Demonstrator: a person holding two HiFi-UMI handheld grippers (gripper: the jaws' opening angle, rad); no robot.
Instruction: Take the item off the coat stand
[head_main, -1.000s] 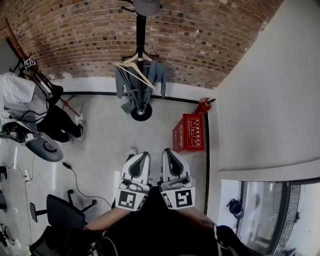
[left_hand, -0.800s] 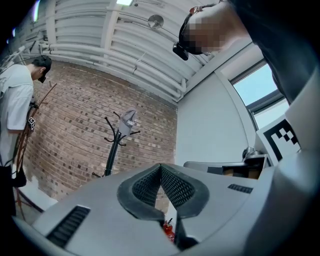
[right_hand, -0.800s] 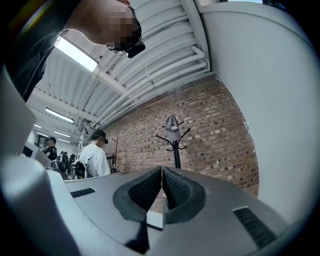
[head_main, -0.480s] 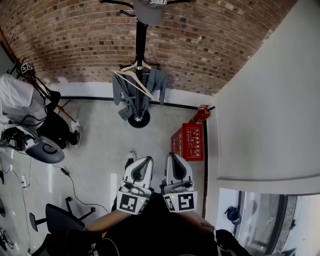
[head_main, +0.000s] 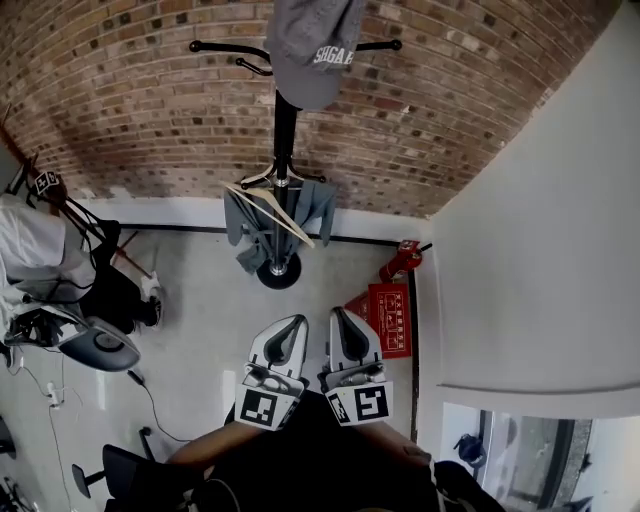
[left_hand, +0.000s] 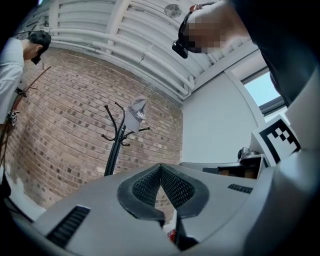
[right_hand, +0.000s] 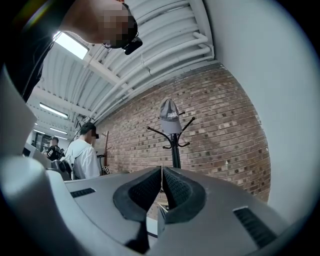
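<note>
Low at torso, side by side: left gripper (head_main: 289, 324), right gripper (head_main: 338, 318); jaws closed, empty, aimed toward grey fabric cap (head_main: 312, 50) atop black metal coat stand (head_main: 284, 140).

Reads as a loft-style office or studio workspace. Marked out by a bare brick wall (head_main: 150, 110) and a grey concrete floor (head_main: 200, 290) with office chairs (head_main: 95, 345) and a loose cable (head_main: 148, 405) trailing across it. Overhead, a white ribbed ceiling (right_hand: 125, 75) with exposed pipes (right_hand: 165, 50) and strip lights (right_hand: 70, 45). Against the wall, a coat stand (head_main: 284, 150); in the corner, a red fire-equipment box (head_main: 392, 318).
</note>
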